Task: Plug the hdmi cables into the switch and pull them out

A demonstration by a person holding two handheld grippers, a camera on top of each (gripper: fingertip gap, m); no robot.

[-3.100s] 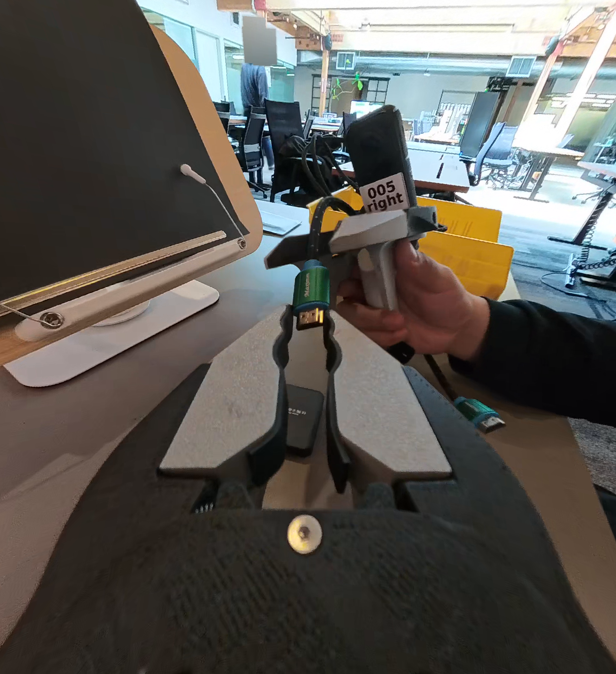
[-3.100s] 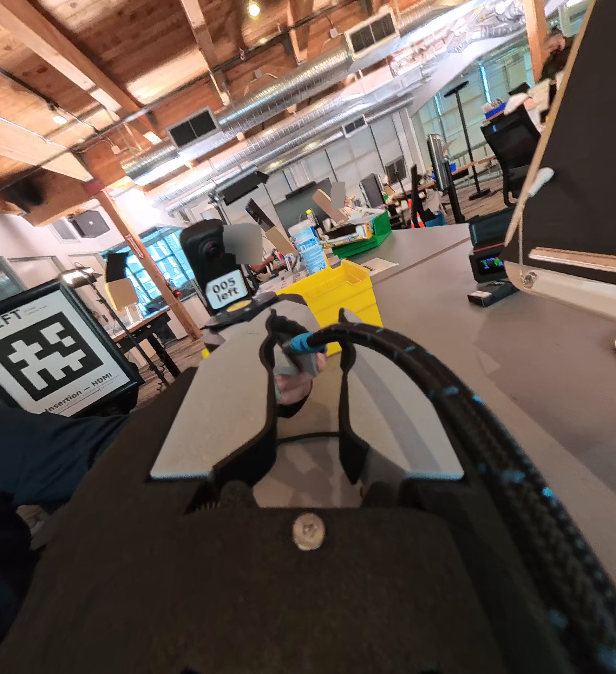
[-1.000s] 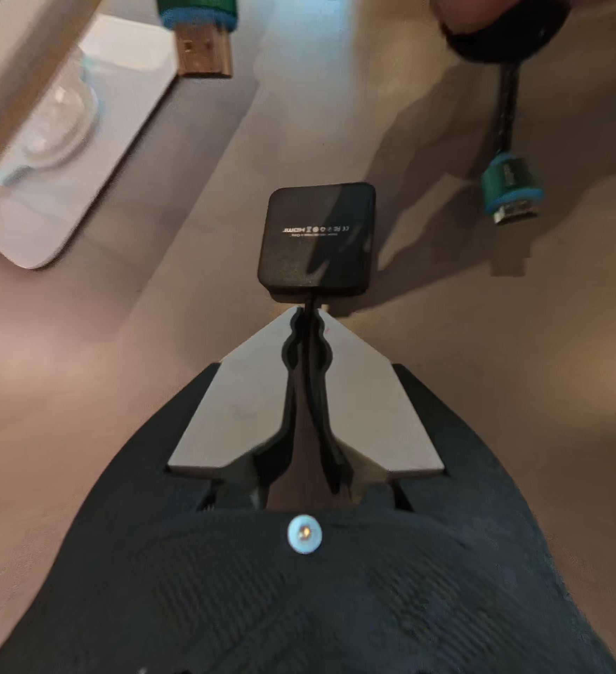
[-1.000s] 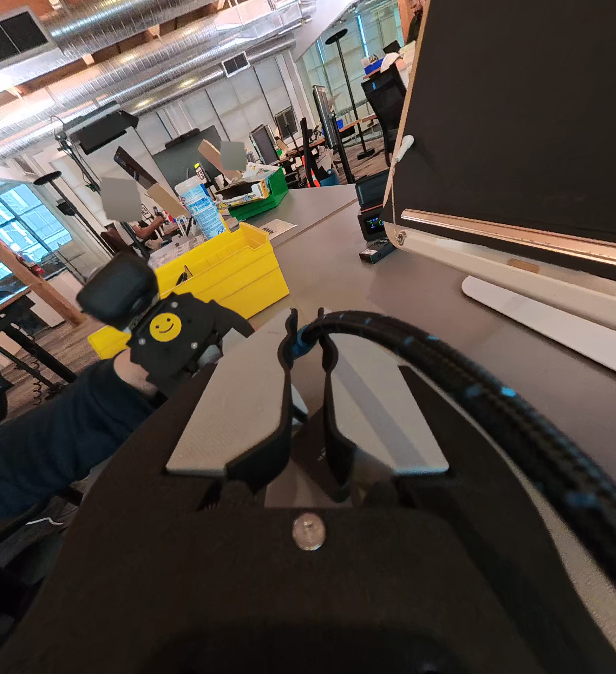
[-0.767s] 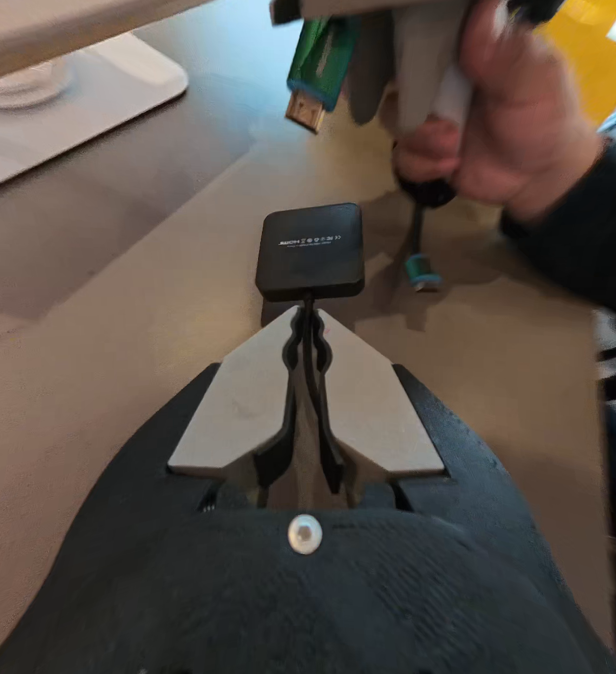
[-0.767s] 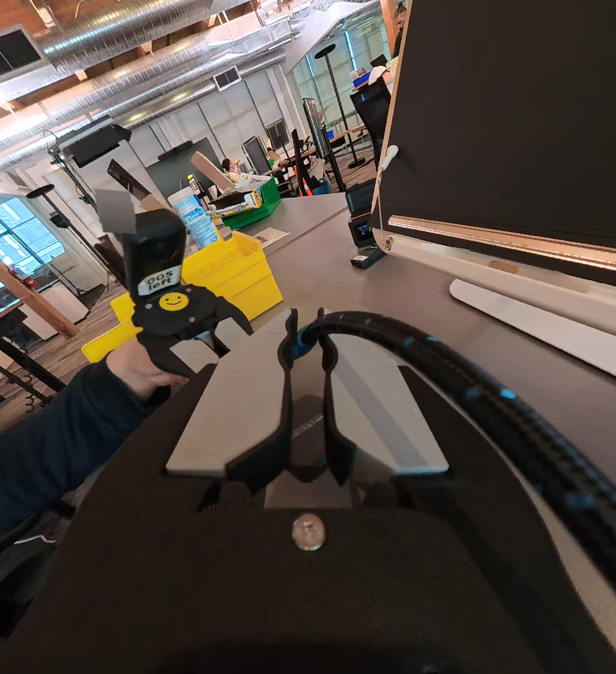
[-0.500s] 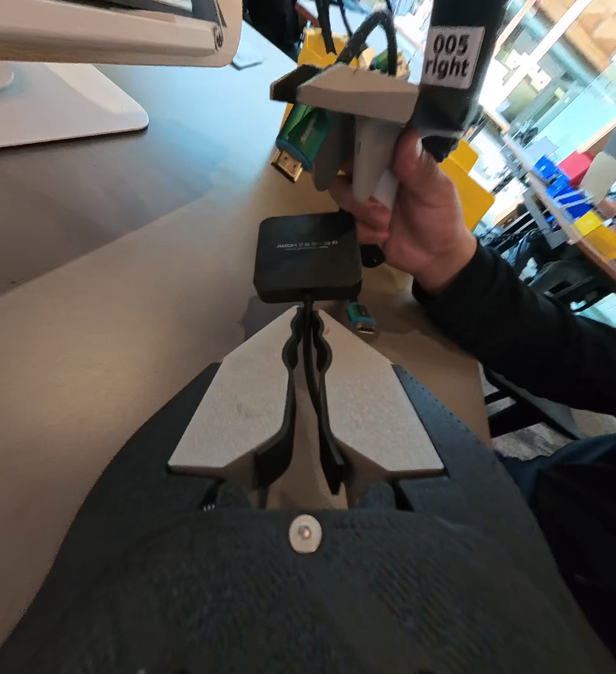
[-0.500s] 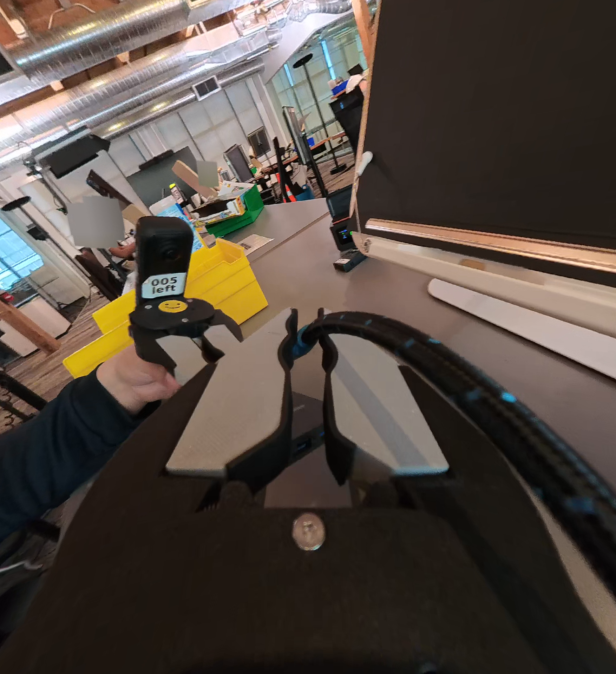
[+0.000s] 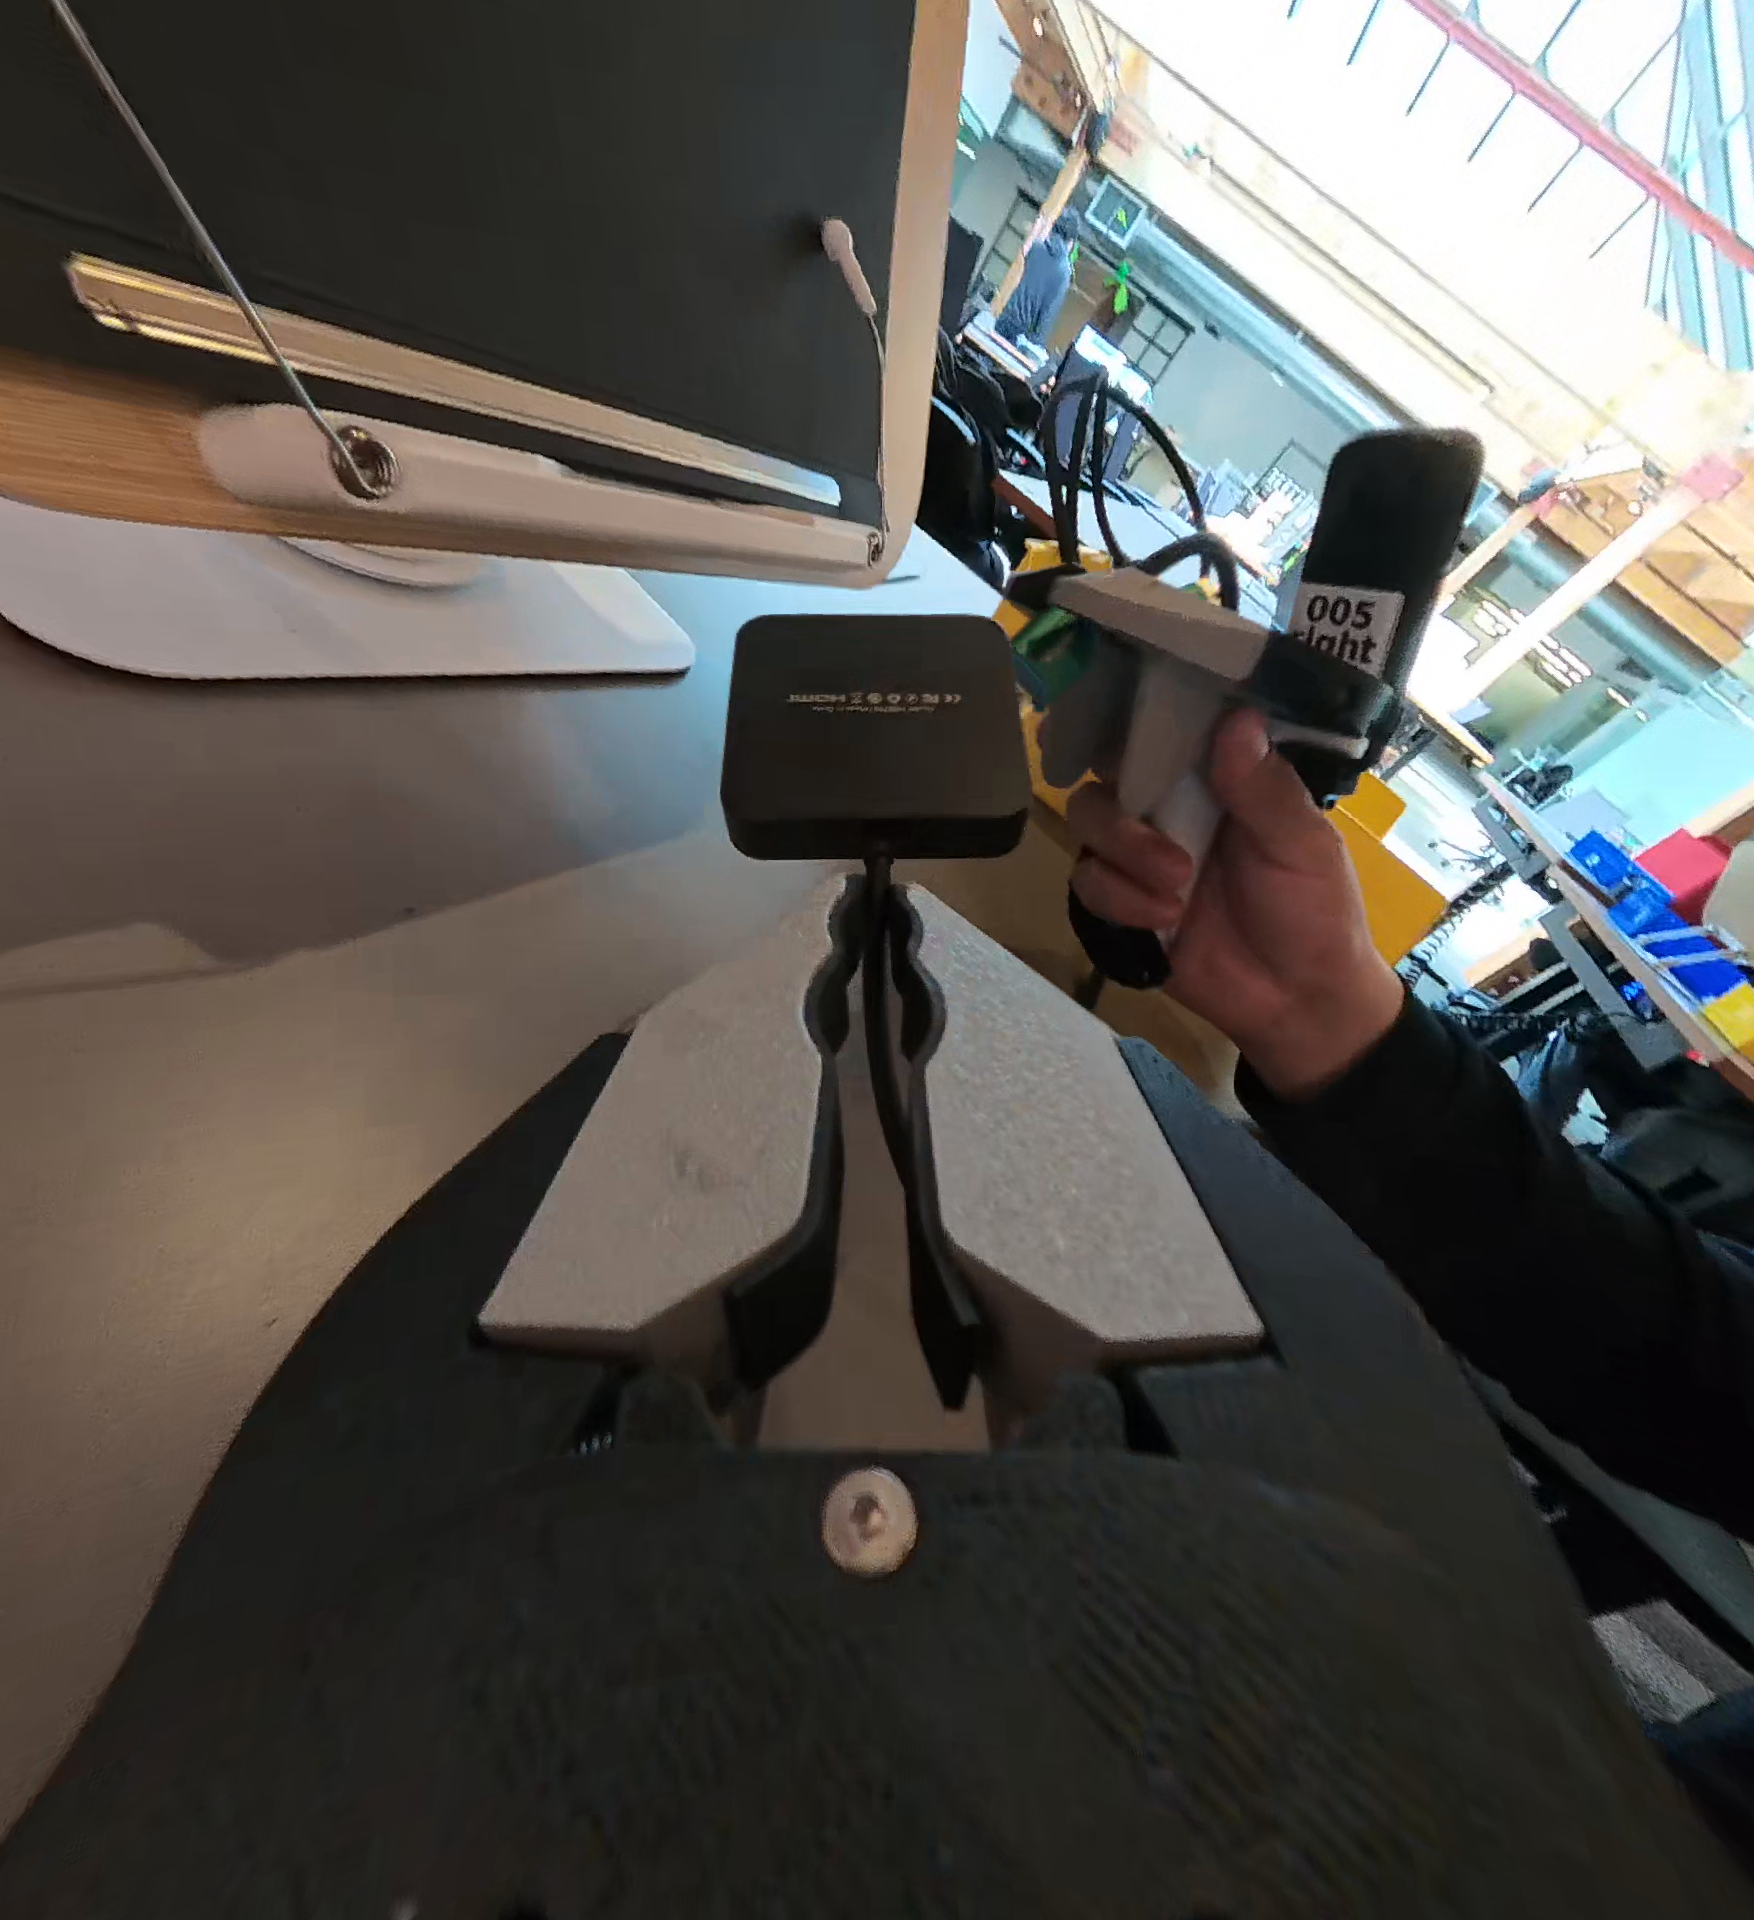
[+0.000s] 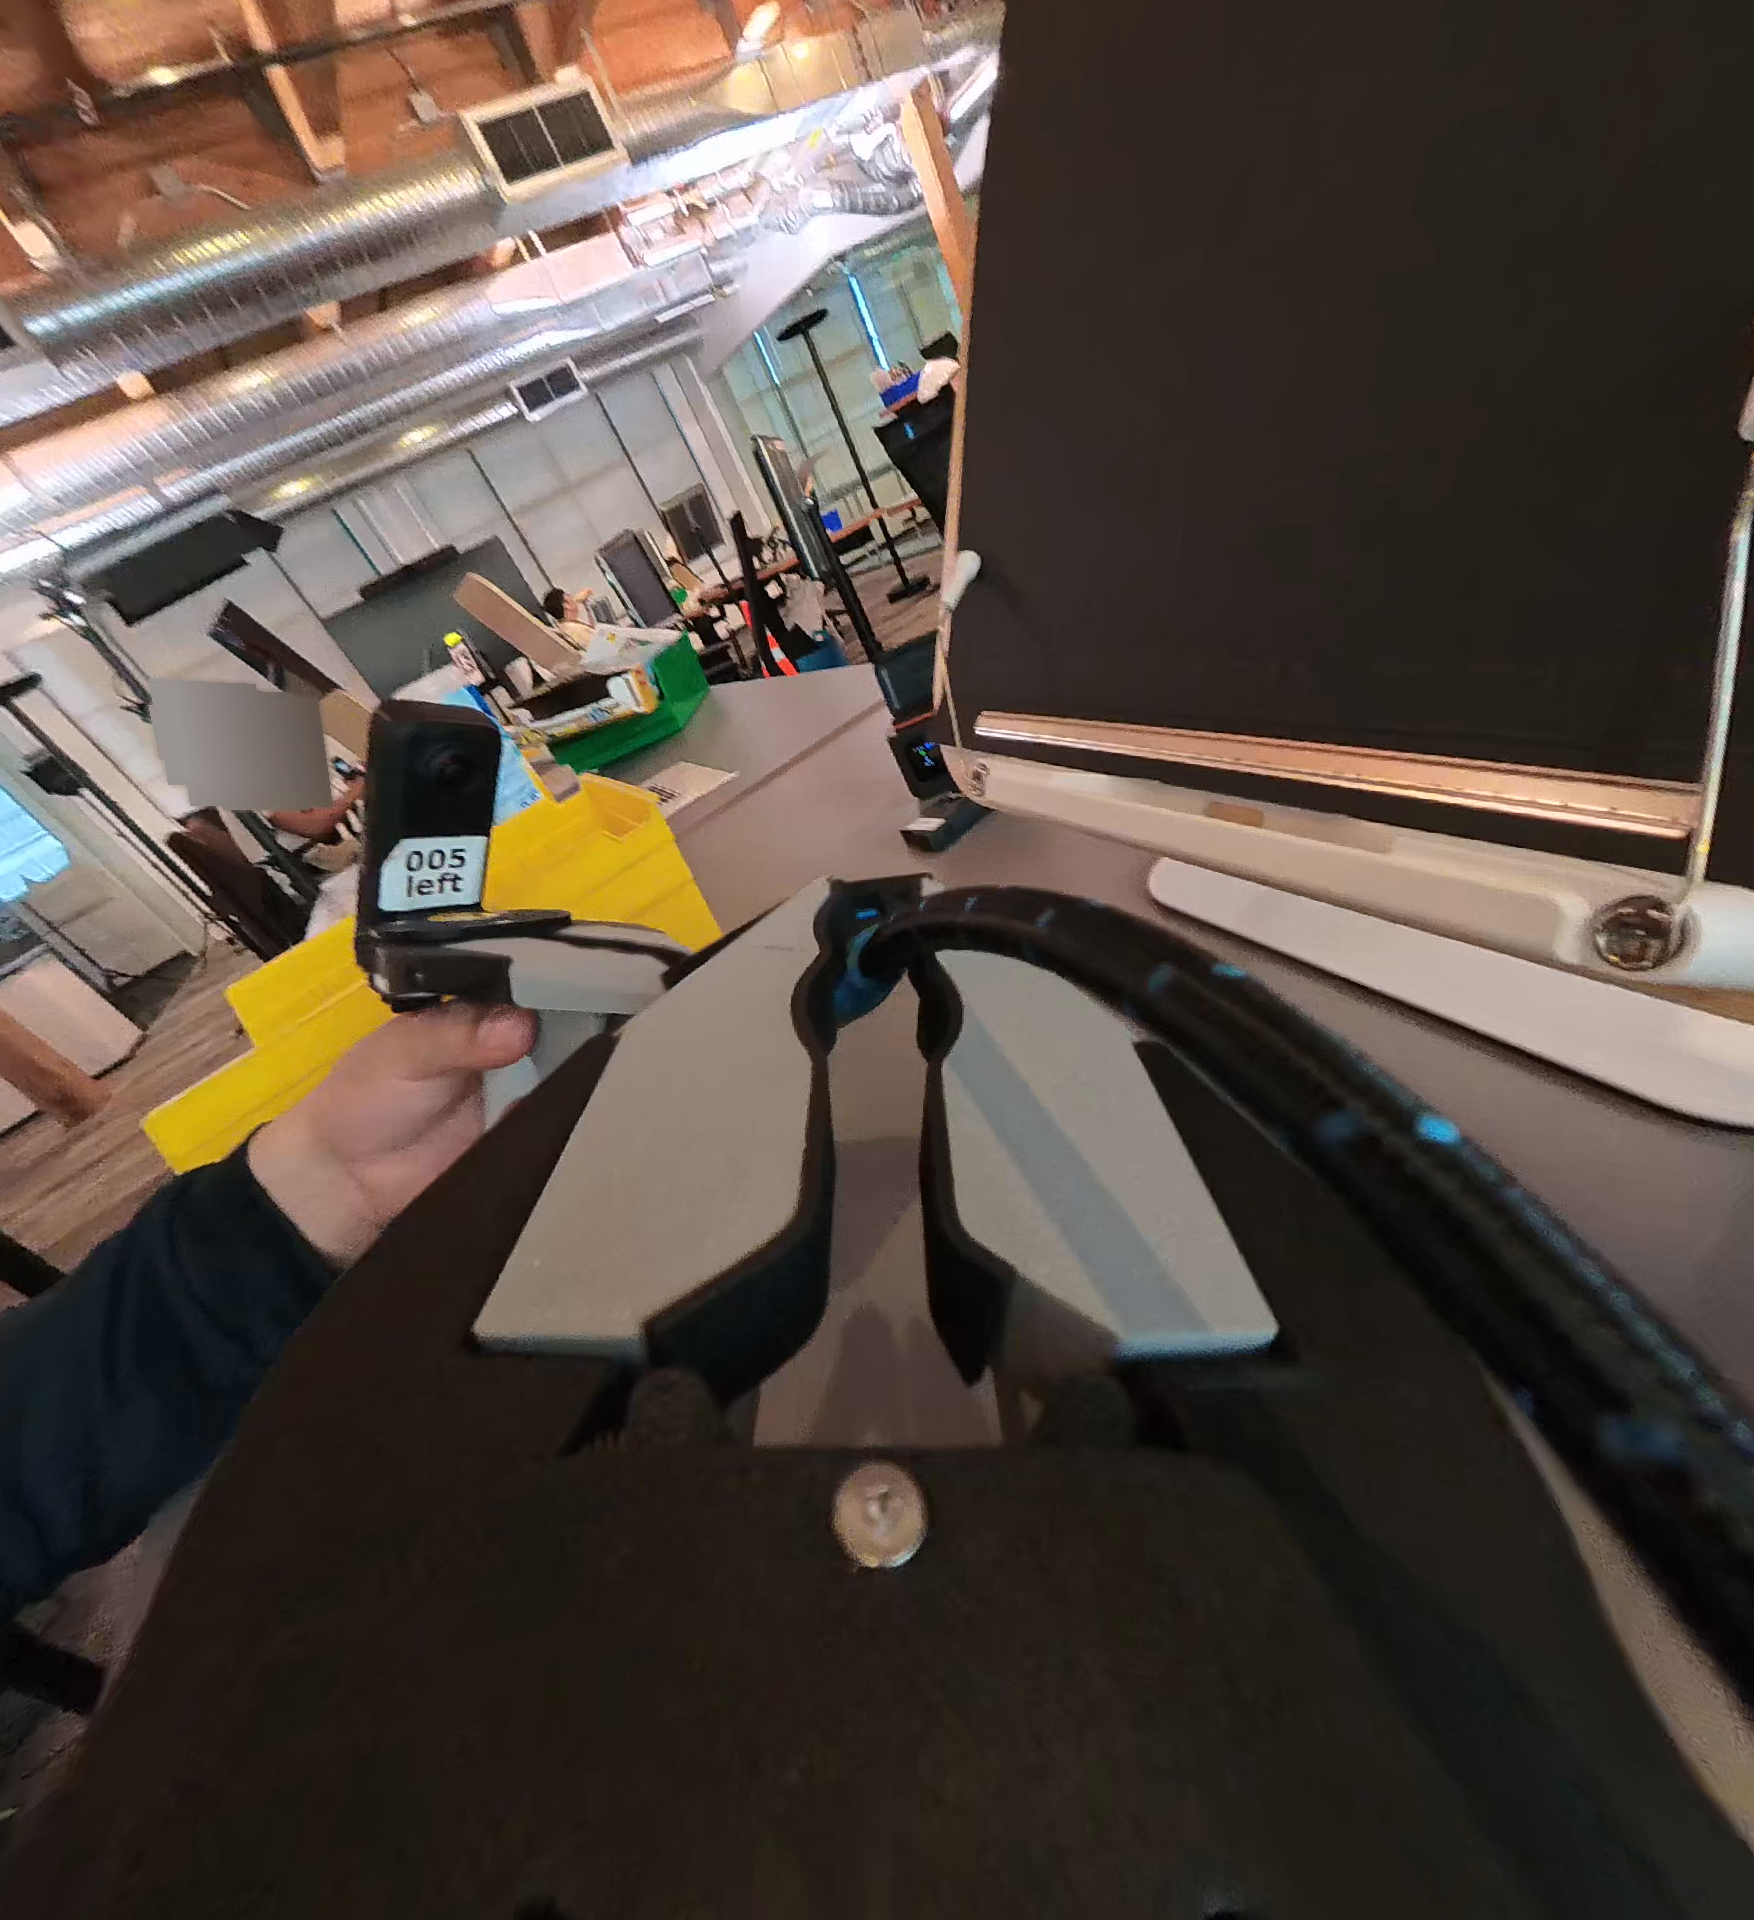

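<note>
Switch (image 9: 871, 732): black square box, centre of the left wrist view, held up off the counter (image 9: 229, 1091), just past the left gripper (image 9: 875, 914) tips. Its thin black lead (image 9: 888, 1039) runs back between the fingers; left gripper is pressed together, pinching that lead right behind the box. Box underside with small print faces the camera.

HDMI cable (image 10: 1372, 1122): thick black braid with blue flecks, arcs from lower right of the right wrist view up to the right gripper (image 10: 873, 961) tips. Right gripper is clamped on the cable's blue collar at the plug end; plug itself is hidden behind the fingers in that view.

In the left wrist view the right gripper (image 9: 1091, 686) sits right of centre, just beside the switch's right edge, green-and-blue plug (image 9: 1049, 649) poking out toward the box. Cannot tell whether plug touches the switch. A hand (image 9: 1237, 914) in a dark sleeve holds that gripper.

In the right wrist view the left gripper (image 10: 540, 977) shows at left centre, hand (image 10: 405, 1112) under it, switch mostly hidden.

Surroundings: black panel on a white stand (image 9: 333, 613) in the upper left of the left wrist view, same stand (image 10: 1475, 987) at right in the right wrist view. Yellow bins (image 10: 582, 894) behind, at left centre. Open office beyond, blurred.
</note>
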